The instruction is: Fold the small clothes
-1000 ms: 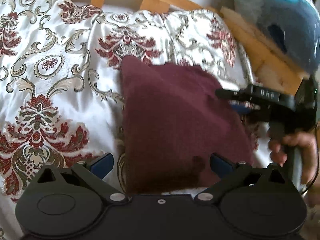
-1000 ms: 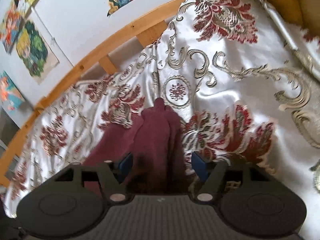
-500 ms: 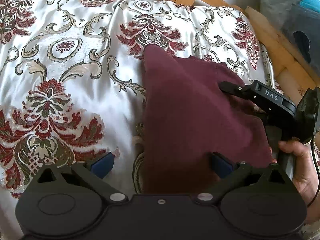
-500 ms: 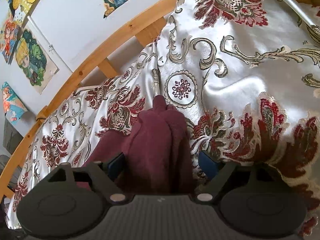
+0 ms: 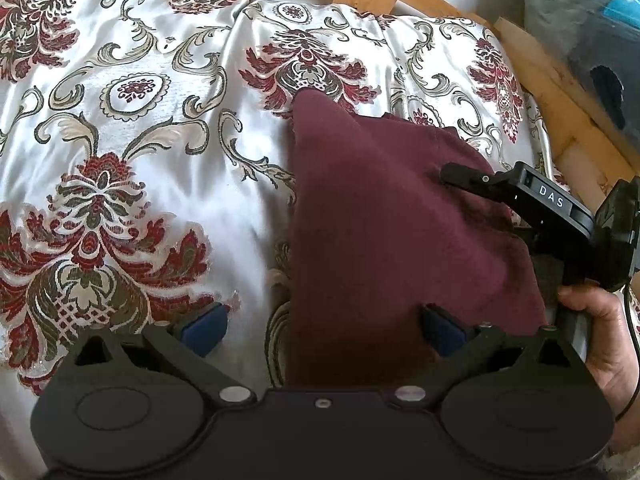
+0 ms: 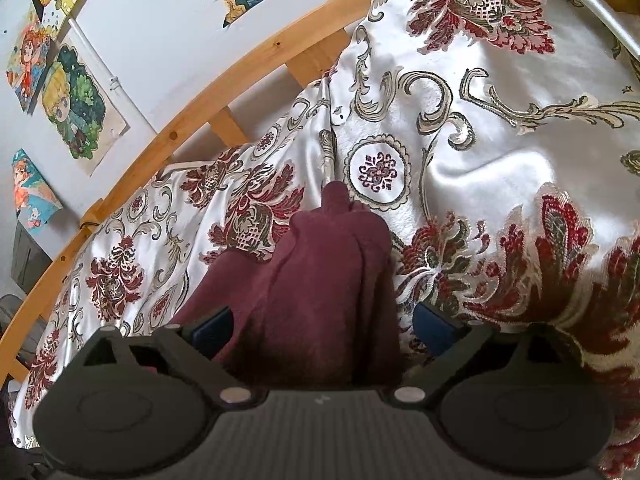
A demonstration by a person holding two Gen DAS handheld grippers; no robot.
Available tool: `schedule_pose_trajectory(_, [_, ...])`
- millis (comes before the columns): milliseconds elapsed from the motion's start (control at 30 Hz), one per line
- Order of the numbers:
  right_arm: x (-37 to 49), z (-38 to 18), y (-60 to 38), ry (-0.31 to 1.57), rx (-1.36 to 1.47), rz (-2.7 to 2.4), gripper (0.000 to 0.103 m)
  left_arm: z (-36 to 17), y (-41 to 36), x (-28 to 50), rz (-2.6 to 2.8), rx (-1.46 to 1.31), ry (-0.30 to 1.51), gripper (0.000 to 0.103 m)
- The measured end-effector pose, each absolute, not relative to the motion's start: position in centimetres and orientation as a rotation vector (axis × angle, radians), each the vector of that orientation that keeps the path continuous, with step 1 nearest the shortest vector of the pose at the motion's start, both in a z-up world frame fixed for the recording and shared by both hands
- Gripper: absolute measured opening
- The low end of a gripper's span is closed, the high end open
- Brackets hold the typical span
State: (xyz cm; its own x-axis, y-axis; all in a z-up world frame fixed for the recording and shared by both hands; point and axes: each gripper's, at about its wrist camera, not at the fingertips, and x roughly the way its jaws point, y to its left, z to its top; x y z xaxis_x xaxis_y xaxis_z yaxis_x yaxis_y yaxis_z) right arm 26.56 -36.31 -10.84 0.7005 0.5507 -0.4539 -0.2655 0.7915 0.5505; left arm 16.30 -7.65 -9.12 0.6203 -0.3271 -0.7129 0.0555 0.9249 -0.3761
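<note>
On the bed: everything below, biggest thing first.
Bedspread [image 5: 132, 168]: shiny white satin with dark red and olive floral scrolls, covering the whole surface; rumpled into a ridge toward the far side in the right wrist view.
Bed frame [image 6: 208, 92]: pale wooden rail with short slats, running along the far edge of the bedspread.
Wall [image 6: 168, 32]: plain white behind the rail, with colourful cartoon posters [image 6: 74, 108] stuck on it at the left.
Garment [image 5: 384, 232]: dark maroon cloth lying on the bedspread, right of centre in the left wrist view; its far corner rises to a point and its near edge runs under both tools.
Left gripper [image 5: 324, 326]: fingers spread wide, released; the cloth lies between the blue pads [image 5: 204, 324] without being pinched.
Right gripper [image 6: 324, 326]: also spread and released, with a bunched fold of the garment between its fingers; seen from the left wrist view it reaches in from the right over the cloth.
Hand [image 5: 600, 332]: wrapped round the right tool's handle at the near right.
</note>
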Motion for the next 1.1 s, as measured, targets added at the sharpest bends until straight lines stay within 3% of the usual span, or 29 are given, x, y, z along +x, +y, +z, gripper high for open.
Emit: schedule_pose_trajectory(1100, [26.71, -10.94, -35.93, 0.645, 0.438, 0.478, 0.102, -9.25, -7.72, 16.09, -0.218, -0.345, 0.876, 0.102])
